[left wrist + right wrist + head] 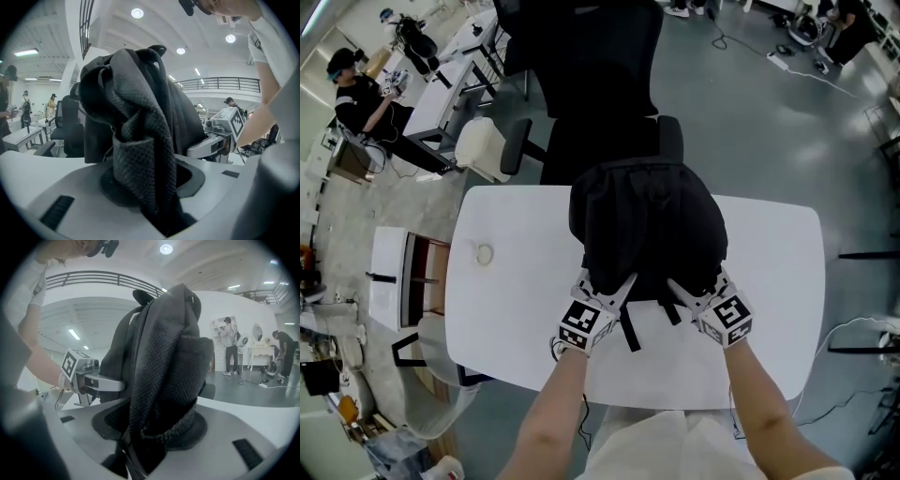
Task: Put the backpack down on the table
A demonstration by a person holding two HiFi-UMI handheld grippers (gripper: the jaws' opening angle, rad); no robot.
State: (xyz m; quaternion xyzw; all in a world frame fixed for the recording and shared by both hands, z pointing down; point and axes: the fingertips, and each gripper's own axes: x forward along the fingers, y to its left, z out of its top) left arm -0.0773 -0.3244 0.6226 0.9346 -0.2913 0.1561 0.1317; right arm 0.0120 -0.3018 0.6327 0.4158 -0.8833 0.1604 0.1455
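A black backpack [647, 225] stands upright on the white table [516, 309], near the far edge. Both grippers reach into its near, lower side. My left gripper [614, 292] has a grey mesh shoulder strap [140, 154] running down between its jaws and filling the gap, touching both sides. The other mesh strap [164, 380] fills my right gripper [689, 292] in the same way. In the left gripper view the right gripper [220, 136] shows beside the bag. The right gripper view shows the left gripper [89, 373] likewise. Loose black strap ends hang over the table between the two grippers.
A black office chair [600, 84] stands just beyond the table's far edge, with a white chair [483, 145] to its left. A small ring [484, 253] lies on the table's left part. A low shelf unit [403, 281] stands left of the table. People work at desks at the far left.
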